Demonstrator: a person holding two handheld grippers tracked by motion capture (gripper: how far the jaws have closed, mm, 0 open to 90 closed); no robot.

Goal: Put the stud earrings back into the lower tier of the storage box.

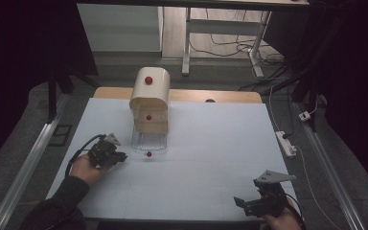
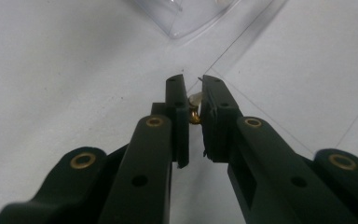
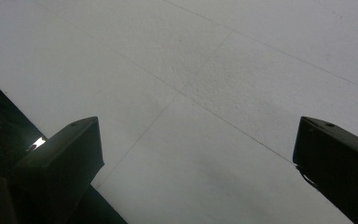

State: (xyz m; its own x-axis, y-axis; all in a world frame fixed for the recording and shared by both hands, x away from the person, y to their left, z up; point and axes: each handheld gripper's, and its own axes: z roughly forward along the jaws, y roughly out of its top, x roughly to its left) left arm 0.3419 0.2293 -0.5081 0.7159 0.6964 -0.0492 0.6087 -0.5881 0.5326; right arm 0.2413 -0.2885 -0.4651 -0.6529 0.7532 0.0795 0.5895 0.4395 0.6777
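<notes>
White counter (image 1: 211, 143) spreads before us; at upper centre stands a cream bread box (image 1: 149, 98), its clear drawer (image 1: 148, 141) pulled out with a red knob (image 1: 149, 154). Left of it, our left claw (image 1: 120, 156) pinches something small and brass-coloured (image 2: 194, 114). At lower right, our right claw (image 1: 243, 203) gapes wide.
</notes>
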